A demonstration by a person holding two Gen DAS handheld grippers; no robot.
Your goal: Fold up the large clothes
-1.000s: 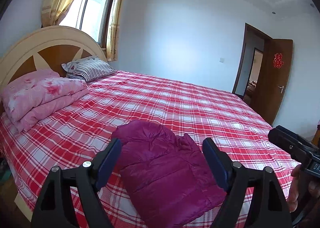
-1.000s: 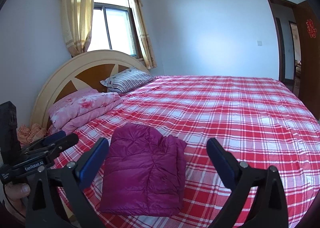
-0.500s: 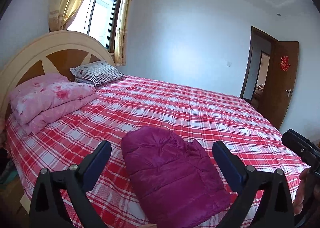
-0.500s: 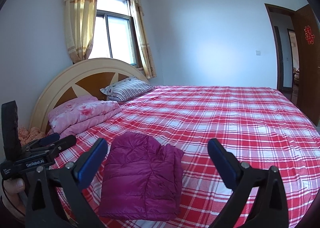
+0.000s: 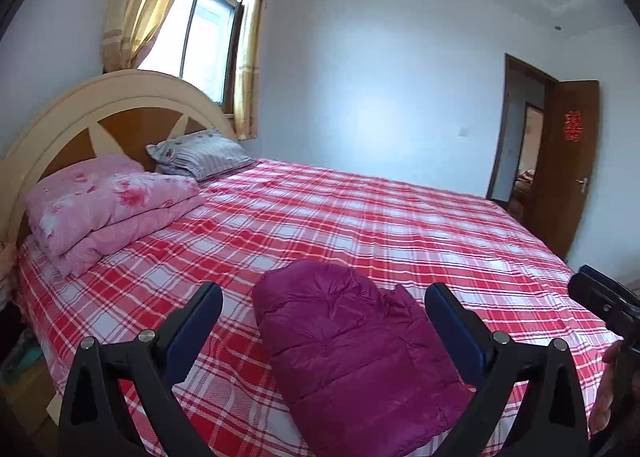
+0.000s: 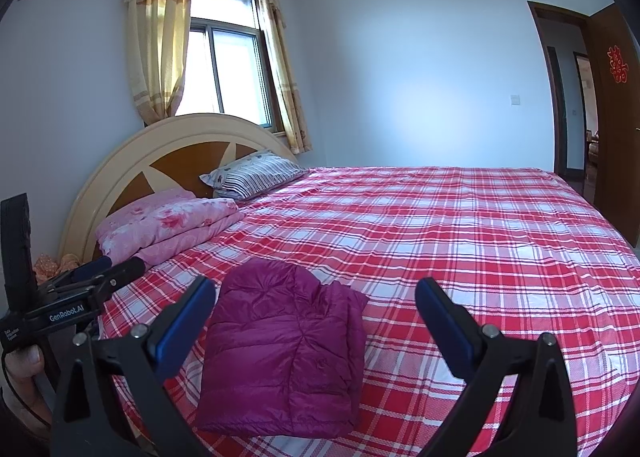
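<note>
A magenta puffer jacket [image 5: 352, 349] lies folded into a compact rectangle near the front edge of the bed [image 5: 360, 217], also seen in the right wrist view [image 6: 284, 349]. My left gripper [image 5: 322, 327] is open and empty, held above and in front of the jacket, apart from it. My right gripper [image 6: 314, 323] is open and empty too, hovering in front of the jacket. The left gripper also shows at the left of the right wrist view [image 6: 80, 289]; the right gripper shows at the right edge of the left wrist view [image 5: 608, 297].
The bed has a red and white plaid sheet [image 6: 460, 237]. A folded pink floral quilt [image 5: 108, 205] and a striped pillow [image 5: 200, 153] lie by the curved headboard [image 6: 168, 153]. A window with curtains [image 6: 224, 69] is behind. An open brown door [image 5: 568, 165] stands at the right.
Both grippers have pulled back and risen slightly from the bed, so the folded jacket sits lower and farther in both views. The jacket itself has not moved.
</note>
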